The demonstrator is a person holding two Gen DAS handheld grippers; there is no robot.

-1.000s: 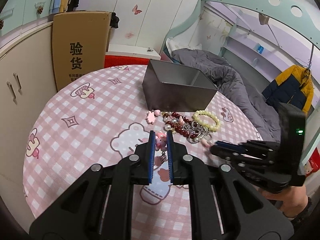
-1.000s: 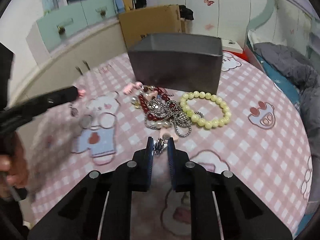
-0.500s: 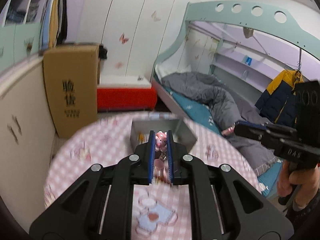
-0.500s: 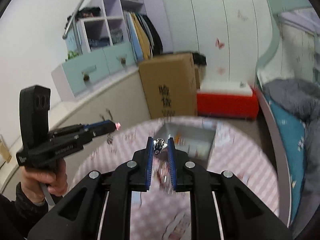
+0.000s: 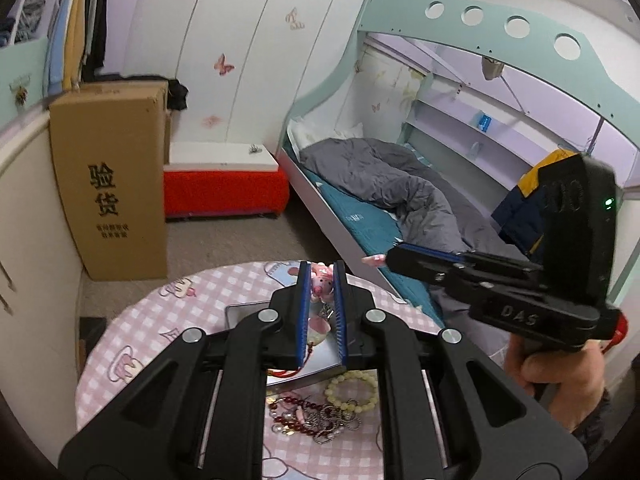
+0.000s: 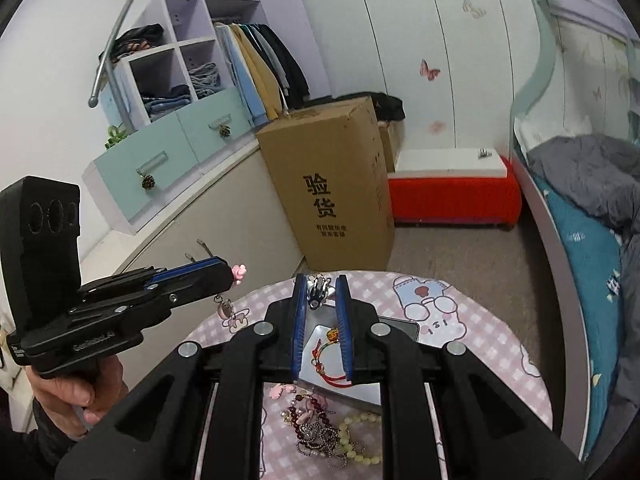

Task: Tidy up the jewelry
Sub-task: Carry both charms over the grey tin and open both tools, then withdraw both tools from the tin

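My left gripper point(image 5: 321, 276) is shut on a pink pig charm point(image 5: 322, 279), held high above the grey jewelry box point(image 5: 320, 354). My right gripper point(image 6: 319, 294) is shut on a small silver charm point(image 6: 318, 292), also above the box point(image 6: 362, 376), which holds a red cord bracelet point(image 6: 326, 354). A heap of dark red beads and silver chain point(image 6: 316, 428) and a pale yellow bead bracelet point(image 5: 352, 390) lie on the pink checked table point(image 6: 472, 344) near the box. Each gripper shows in the other's view: the right point(image 5: 386, 258), the left point(image 6: 232, 274).
A tall cardboard box point(image 6: 332, 188) and a red bench point(image 6: 452, 192) stand on the floor beyond the table. A bed with a grey duvet point(image 5: 384, 184) is on the right, cabinets point(image 6: 192, 220) on the left. A small pink flower piece point(image 6: 280, 391) lies by the heap.
Both grippers have risen from the table with their charms and now hover over the box. The views have tilted up toward the room.
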